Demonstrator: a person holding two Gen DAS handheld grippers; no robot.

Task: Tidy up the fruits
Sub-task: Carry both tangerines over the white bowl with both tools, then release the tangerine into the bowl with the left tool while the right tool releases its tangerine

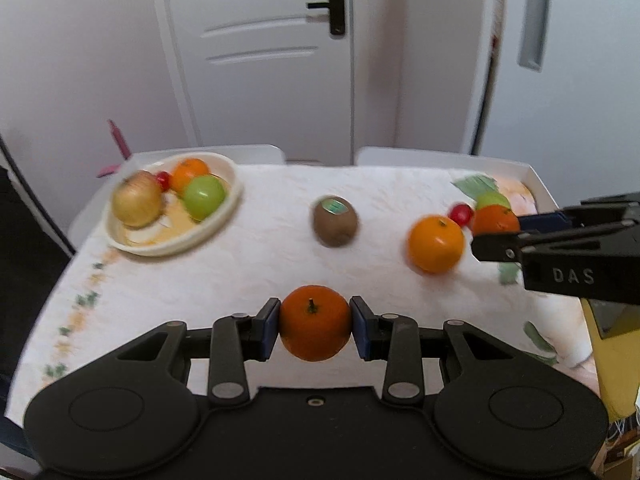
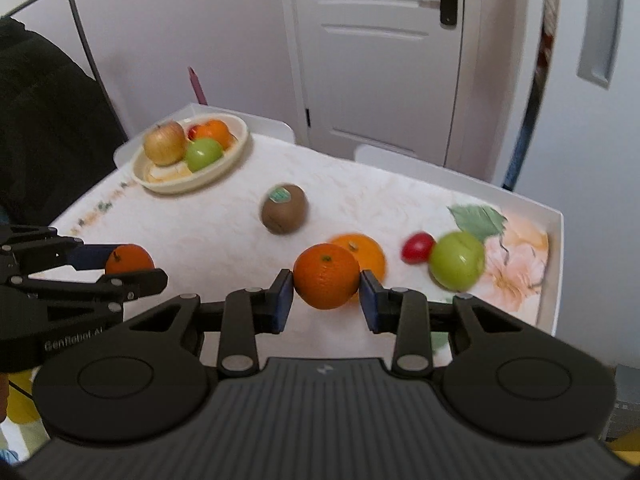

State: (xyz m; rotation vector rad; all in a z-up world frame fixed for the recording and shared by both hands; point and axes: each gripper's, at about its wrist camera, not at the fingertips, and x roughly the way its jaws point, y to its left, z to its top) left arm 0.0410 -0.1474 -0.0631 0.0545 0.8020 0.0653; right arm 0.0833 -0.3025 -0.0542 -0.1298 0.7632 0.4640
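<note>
Nearest the left wrist camera, the left gripper (image 1: pixel 315 328) clamps a dark orange tangerine (image 1: pixel 315 329) between its blue pads (stem facing the lens). The right gripper (image 2: pixel 327 293) likewise pinches a second tangerine (image 2: pixel 326 276). Just behind that one, on the white cloth (image 2: pixel 224 236), lies a paler orange (image 2: pixel 366 254), with a red cherry tomato (image 2: pixel 417 247) and a green apple (image 2: pixel 457 261) beside it. Further back sits a stickered kiwi (image 2: pixel 284 209). Farthest, a cream bowl (image 2: pixel 236 152) holds an onion-like yellow fruit (image 2: pixel 165 143), another green apple (image 2: pixel 203 154) and an orange (image 2: pixel 214 132).
</note>
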